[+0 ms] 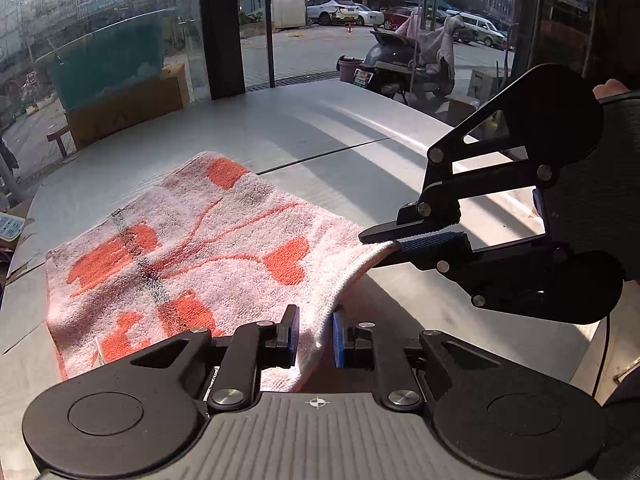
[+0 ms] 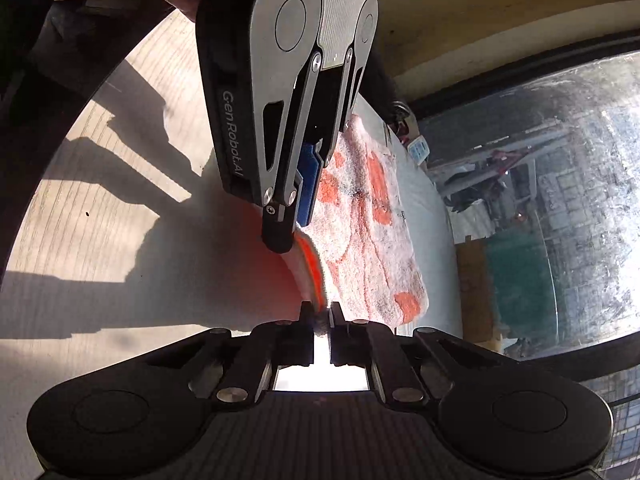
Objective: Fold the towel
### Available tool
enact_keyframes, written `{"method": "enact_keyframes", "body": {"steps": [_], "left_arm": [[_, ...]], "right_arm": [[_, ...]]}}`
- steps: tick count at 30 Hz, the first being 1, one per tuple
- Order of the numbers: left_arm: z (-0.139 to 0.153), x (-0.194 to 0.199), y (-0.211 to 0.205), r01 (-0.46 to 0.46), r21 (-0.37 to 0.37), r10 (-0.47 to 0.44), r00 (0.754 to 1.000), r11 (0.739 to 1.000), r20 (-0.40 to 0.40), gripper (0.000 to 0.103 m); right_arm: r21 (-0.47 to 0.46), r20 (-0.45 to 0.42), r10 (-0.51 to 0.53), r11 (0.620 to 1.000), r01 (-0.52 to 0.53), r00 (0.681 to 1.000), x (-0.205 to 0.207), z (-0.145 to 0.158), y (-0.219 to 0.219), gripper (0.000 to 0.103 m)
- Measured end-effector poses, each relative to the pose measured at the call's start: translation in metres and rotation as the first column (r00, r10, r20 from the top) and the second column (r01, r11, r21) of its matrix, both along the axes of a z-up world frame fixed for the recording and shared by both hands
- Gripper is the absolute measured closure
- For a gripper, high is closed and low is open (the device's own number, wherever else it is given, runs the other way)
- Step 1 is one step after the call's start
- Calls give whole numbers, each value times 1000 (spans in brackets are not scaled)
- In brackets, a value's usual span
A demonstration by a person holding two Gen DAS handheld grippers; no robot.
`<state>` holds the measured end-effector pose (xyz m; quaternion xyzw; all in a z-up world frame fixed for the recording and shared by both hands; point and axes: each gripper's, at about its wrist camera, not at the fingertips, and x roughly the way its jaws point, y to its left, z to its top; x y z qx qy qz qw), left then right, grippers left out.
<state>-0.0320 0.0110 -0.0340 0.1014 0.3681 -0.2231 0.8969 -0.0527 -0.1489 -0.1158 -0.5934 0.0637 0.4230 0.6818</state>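
A pink towel [image 1: 200, 248] with orange patches lies on the grey table [image 1: 320, 132]. Its near right edge is lifted off the surface. My left gripper [image 1: 316, 334] sits at the bottom of its own view, and the towel's edge fills the gap between its blue pads [image 1: 290, 334]. My right gripper [image 1: 380, 240] comes in from the right, turned on its side, and is shut on the towel's raised corner. In the right wrist view the towel [image 2: 372, 232] runs away from my right gripper [image 2: 320, 316], whose fingers pinch its thick orange-striped edge. The left gripper [image 2: 288, 236] reaches down from above onto the same edge.
A power strip [image 1: 10, 228] lies at the table's left edge. Behind the table is a glass wall with a cardboard box [image 1: 132, 108] and a parked scooter [image 1: 404, 60] outside. A hand [image 1: 608, 88] holds the right gripper. Strong sun throws gripper shadows on the table [image 2: 120, 240].
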Motion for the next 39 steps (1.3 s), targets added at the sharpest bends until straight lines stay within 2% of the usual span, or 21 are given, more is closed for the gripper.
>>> {"method": "enact_keyframes", "body": {"steps": [3, 5, 7, 10, 13, 16, 18, 22, 27, 30, 36, 39], "left_arm": [[8, 6, 25, -105, 11, 104, 994, 994, 42, 69], [7, 29, 43, -251, 46, 247, 966, 967, 80, 69], [0, 54, 60, -329, 53, 326, 943, 943, 65, 69], [-19, 83, 78, -394, 80, 395, 919, 916, -1, 67], [-19, 88, 94, -436, 42, 437, 899, 899, -36, 67], [-14, 82, 95, -469, 93, 471, 882, 878, -1, 69], [-8, 68, 95, -447, 96, 448, 894, 889, 19, 69], [-1, 37, 91, -381, 59, 382, 924, 922, 0, 67], [7, 2, 86, -311, 24, 310, 950, 950, 27, 67], [13, -16, 80, -217, -19, 218, 976, 976, 28, 63], [1, -26, 59, -165, 90, 161, 986, 982, 53, 63], [-8, -25, 57, -178, 143, 174, 984, 974, 42, 63]], "right_arm": [[12, -23, -11, 1000, 12, 1000, 0, 5, -3, 97], [12, -33, -7, 1000, 8, 999, -2, 5, -3, 97], [8, -42, -2, 1000, 2, 999, -5, 0, -4, 97], [1, -57, 2, 1000, -2, 998, -9, 0, -3, 97], [8, -82, 2, 1000, -1, 997, -10, 2, -3, 97], [24, -107, 4, 1000, -2, 994, -9, 8, -2, 97], [40, -115, 3, 999, 2, 993, -11, 10, -5, 97], [92, -141, -2, 996, 15, 990, -20, 16, -14, 97], [155, -127, -17, 987, 37, 992, -18, 36, -12, 97], [200, -118, -37, 978, 60, 992, -10, 49, -4, 97], [264, -136, -77, 958, 111, 988, 6, 65, 8, 97], [301, -172, -116, 940, 164, 978, 16, 76, 14, 97]]}}
